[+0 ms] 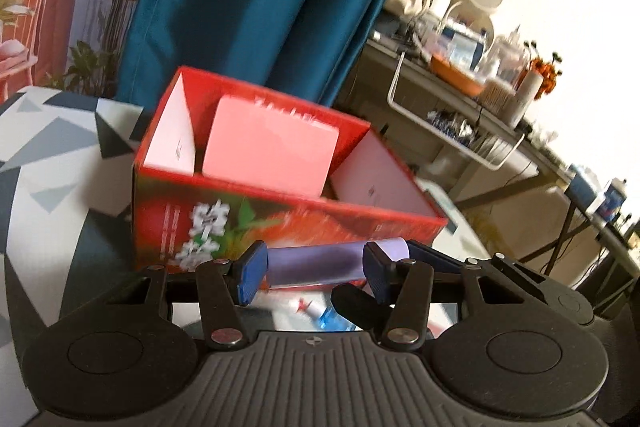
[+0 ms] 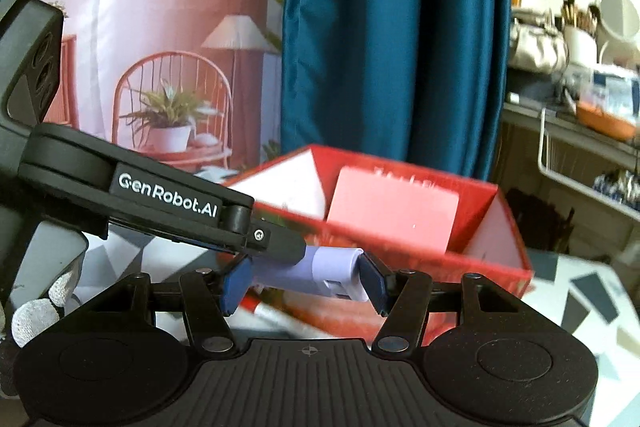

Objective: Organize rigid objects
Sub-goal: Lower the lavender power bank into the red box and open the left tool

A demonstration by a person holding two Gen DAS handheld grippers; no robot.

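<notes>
Lilac tube [image 1: 316,261] is hanging crosswise just in front of the red box [image 1: 280,203], w/ both tools pinching it: left gripper [image 1: 314,277] is gripping it across its length, right gripper [image 2: 304,281] is clamping its end. To do it well: keep both grips firm, tube level, clearing the near wall before lowering beside the pink box [image 1: 268,151].
</notes>
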